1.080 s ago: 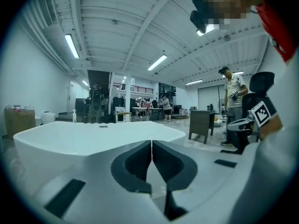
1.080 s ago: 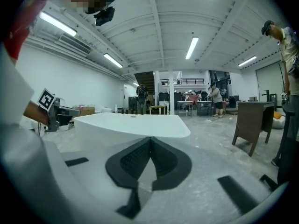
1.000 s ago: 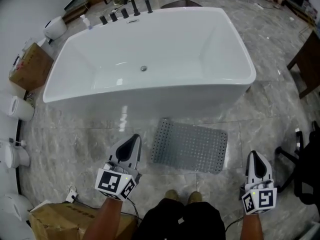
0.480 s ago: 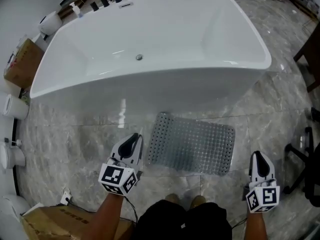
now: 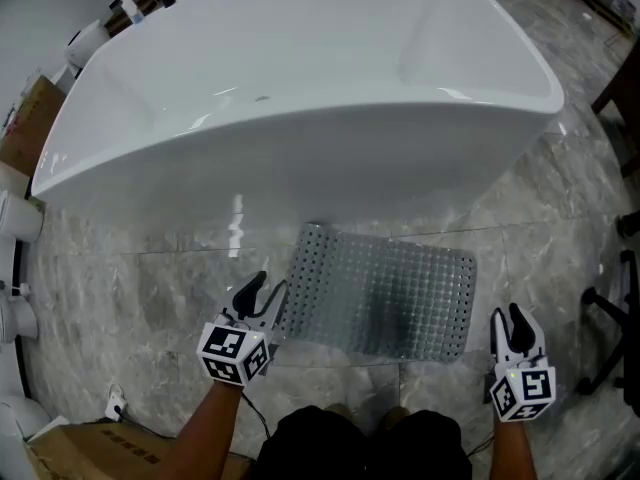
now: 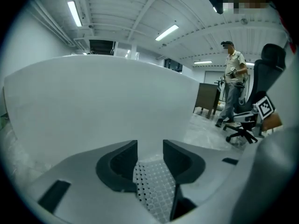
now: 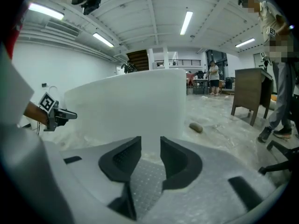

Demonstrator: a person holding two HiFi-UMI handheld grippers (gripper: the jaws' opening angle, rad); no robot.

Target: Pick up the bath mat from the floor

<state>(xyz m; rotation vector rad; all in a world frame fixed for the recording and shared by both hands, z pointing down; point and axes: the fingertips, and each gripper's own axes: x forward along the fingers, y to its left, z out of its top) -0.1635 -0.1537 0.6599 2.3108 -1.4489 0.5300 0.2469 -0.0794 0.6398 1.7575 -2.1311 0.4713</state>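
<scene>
The bath mat (image 5: 380, 293), grey and full of small holes, lies flat on the marble floor (image 5: 150, 288), just in front of the white bathtub (image 5: 300, 78). Its far edge is close to the tub's wall.

The left gripper (image 5: 268, 285) is at the mat's near left corner. Its jaws are partly apart and have just been opening. In the left gripper view the perforated mat shows through the gap, below the pads, and the pads do not press on it. The right gripper (image 5: 507, 316) is just beside the mat's near right corner. Its jaws are also partly apart and have also just been opening. In the right gripper view the mat's surface again shows through the gap, and nothing is clamped. From these pictures I cannot tell if either gripper's tips touch the mat or the floor.

In the head view the person's dark clothes hide the floor at the bottom edge. The far end of the bathtub is cut off at the top, and a black office chair (image 5: 615, 308) is cut off at the right. A cardboard box (image 5: 75, 458) shows only partly in the lower left corner, and its contents cannot be seen.

Inside the bathtub only the small drain (image 5: 262, 98) is visible.
</scene>
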